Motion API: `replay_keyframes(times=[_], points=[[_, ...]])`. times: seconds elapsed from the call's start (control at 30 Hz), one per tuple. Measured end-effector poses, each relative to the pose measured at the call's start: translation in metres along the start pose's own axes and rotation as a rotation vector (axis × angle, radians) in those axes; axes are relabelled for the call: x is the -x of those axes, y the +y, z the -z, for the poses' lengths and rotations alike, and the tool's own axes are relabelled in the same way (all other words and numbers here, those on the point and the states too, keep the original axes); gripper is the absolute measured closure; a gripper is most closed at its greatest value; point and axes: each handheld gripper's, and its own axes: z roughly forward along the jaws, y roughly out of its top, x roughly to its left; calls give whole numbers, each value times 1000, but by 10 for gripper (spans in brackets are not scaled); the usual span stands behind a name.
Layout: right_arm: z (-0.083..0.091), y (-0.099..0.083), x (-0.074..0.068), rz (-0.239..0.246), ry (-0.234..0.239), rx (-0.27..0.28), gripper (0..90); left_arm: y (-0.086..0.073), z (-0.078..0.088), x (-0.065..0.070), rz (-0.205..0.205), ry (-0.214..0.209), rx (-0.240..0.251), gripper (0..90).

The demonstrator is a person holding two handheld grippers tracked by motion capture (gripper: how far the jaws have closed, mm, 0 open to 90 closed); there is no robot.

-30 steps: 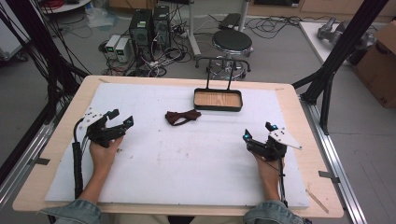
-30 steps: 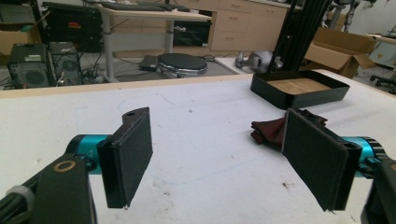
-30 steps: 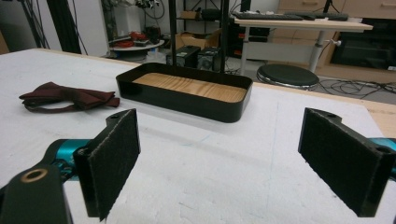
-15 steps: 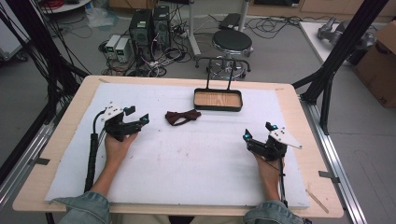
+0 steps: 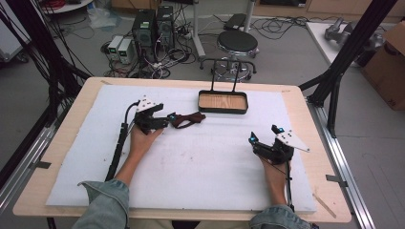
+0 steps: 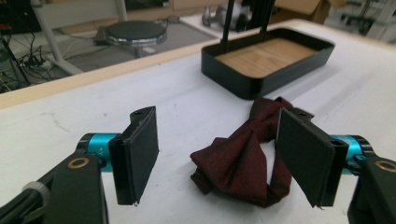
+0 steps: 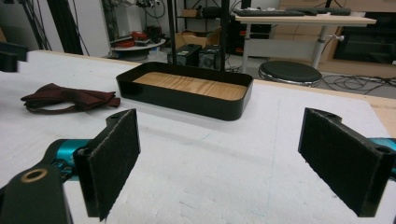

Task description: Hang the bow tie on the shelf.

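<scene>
Dark red cloth bow tie, soft, light and limp by my judgement, lies beside the tray between my spread left gripper jaws; I would pinch its bunched middle.

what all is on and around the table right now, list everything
bow tie: 1, dark red, on the white mat left of centre, between the left gripper's open jaws
tray: 1, black walls with a wooden floor, empty, at the far middle of the mat
mat: 1, white, covering most of the table
table: 1, light wood, under the mat
stool: 1, black round seat, on the floor beyond the table
computer towers: 2, dark, on the floor at far left among cables
cardboard box: 1, brown, at far right
left gripper: 1, black, jaws open around the bow tie
right gripper: 1, black, jaws open over bare mat at right
sleeves: 2, blue denim, at the near edge
</scene>
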Motion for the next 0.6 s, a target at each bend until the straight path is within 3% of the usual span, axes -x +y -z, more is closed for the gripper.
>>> replay_keyframes(times=[0.17, 0.3, 0.4, 0.47, 0.6], points=[[0, 0, 0, -5, -2, 0, 120, 5, -18, 2, -14, -33, -27, 349], [0, 0, 0, -6, -1, -1, 120, 9, -32, 5, -51, -51, -82, 355], [0, 0, 0, -7, 2, -4, 120, 11, -40, 6, -55, -71, -120, 380], [0, 0, 0, -4, 1, -3, 120, 11, -42, 7, -86, -78, -146, 434], [0, 0, 0, 0, 1, -2, 120, 11, -44, 11, -124, -76, -169, 459]])
